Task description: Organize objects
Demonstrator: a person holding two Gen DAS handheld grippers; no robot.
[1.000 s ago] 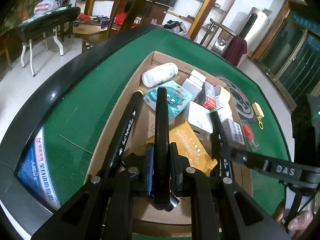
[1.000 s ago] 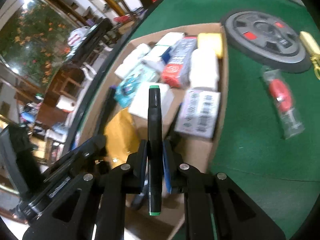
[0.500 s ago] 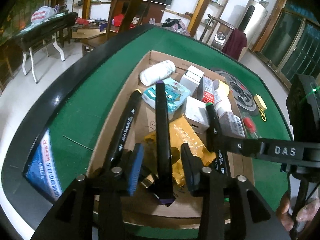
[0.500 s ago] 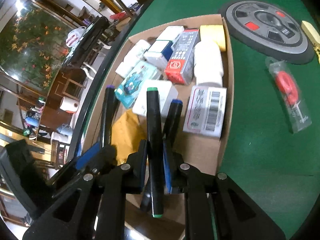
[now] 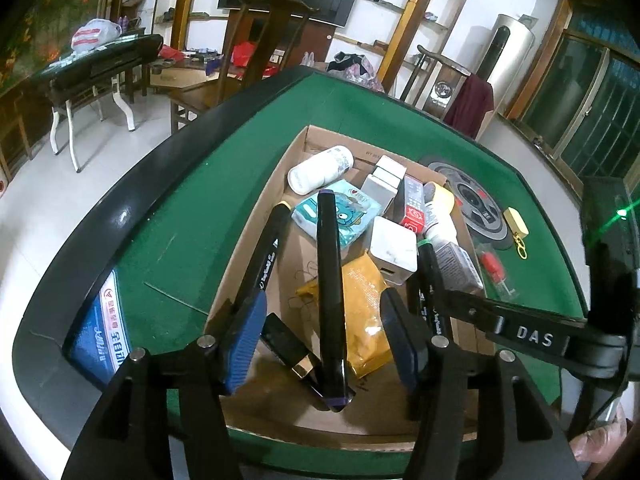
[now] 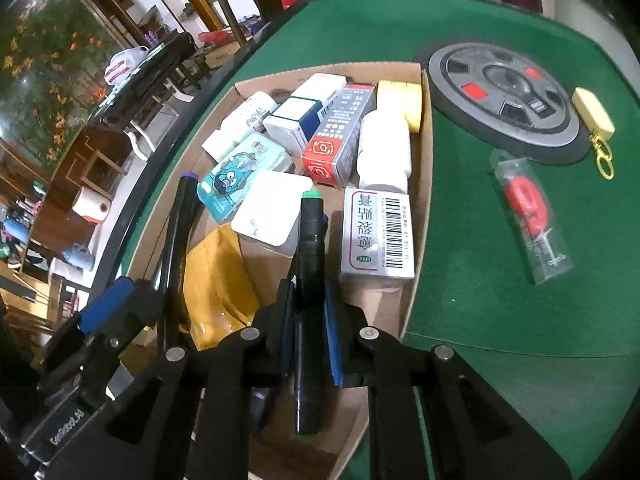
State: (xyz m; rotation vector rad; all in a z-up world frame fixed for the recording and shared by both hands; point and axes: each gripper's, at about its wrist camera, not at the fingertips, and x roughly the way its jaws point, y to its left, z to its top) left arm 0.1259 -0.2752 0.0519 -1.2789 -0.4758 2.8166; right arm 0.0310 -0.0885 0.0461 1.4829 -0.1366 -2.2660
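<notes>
Green-capped marker (image 6: 307,304), clamped between the right gripper (image 6: 310,312)'s fingers above the near end of the cardboard box (image 6: 425,184), could drop onto the purple-capped marker (image 5: 330,300) lying loose between the left gripper (image 5: 322,340)'s wide-apart fingers and knock it askew.

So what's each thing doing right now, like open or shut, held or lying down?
Left gripper: open, holding nothing.
Purple-capped black marker: lying loose in the box.
Right gripper: shut on the green-capped black marker.
Brown cardboard box: open-topped, full.
White plastic bottle: lying down.
</notes>
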